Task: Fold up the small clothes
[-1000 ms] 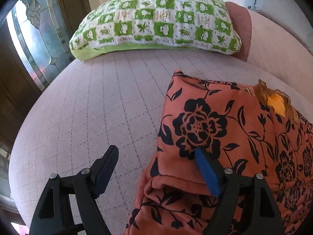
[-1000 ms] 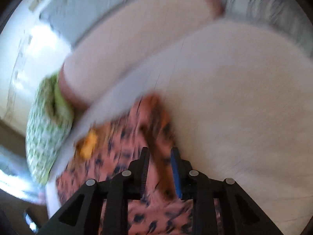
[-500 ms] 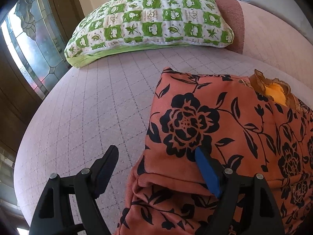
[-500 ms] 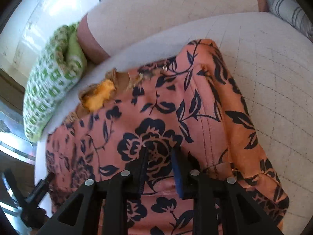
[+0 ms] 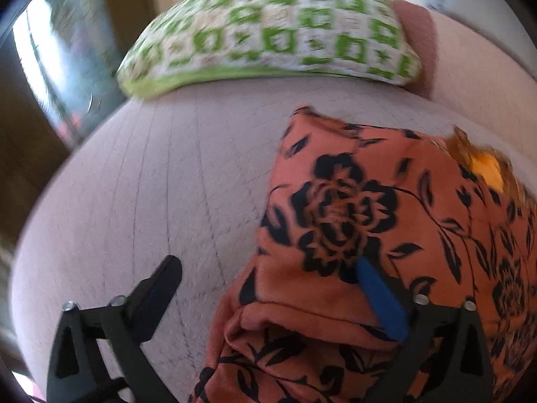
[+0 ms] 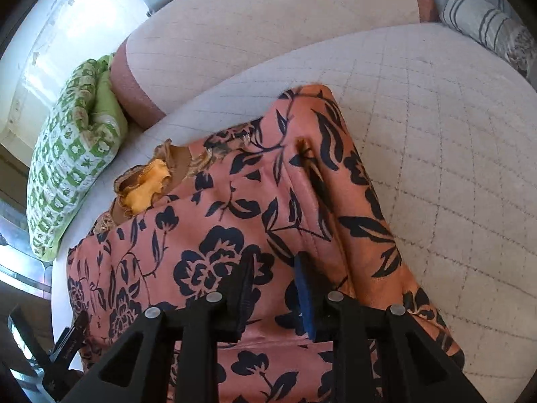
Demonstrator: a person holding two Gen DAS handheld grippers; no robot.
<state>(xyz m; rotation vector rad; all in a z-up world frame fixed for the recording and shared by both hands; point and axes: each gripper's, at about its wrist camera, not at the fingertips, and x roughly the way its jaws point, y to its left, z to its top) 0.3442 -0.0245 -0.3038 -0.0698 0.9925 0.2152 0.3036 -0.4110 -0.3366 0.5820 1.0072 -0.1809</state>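
Two grippers work over one small garment (image 6: pixel 214 235), an orange-pink piece printed with dark flowers and leaves, lying on a pale quilted cushion (image 6: pixel 436 154) of what looks like a sofa or daybed. The garment is partly folded: along its right side a long flap is doubled over, forming a raised ridge that runs away from the right wrist camera. At the far edge a frilled neckline shows a yellow lining (image 6: pixel 147 191).

The left gripper (image 5: pixel 265 272) stands wide open. Its blue-padded finger (image 5: pixel 382 302) rests on or just over the garment's near corner, above a folded hem, while the black finger (image 5: pixel 157 288) sits over bare cushion beside the cloth; nothing is held between them. That view is motion-blurred. In the right wrist view part of this gripper shows at the lower left, by the garment's edge.

The right gripper (image 6: pixel 273 288) has its jaws close together with a narrow gap, low over the middle of the garment. Whether cloth is pinched between them I cannot tell; the fabric lies flat beneath and no fold visibly rises into the gap.

A green-and-white checked pillow (image 5: pixel 268 30) lies at the far end of the cushion, well apart from the garment, against a padded backrest (image 6: pixel 268 27). A grey striped cushion (image 6: pixel 483 23) sits at the far right. A glass-paned door or window (image 5: pixel 57 60) stands beyond the cushion's left edge.
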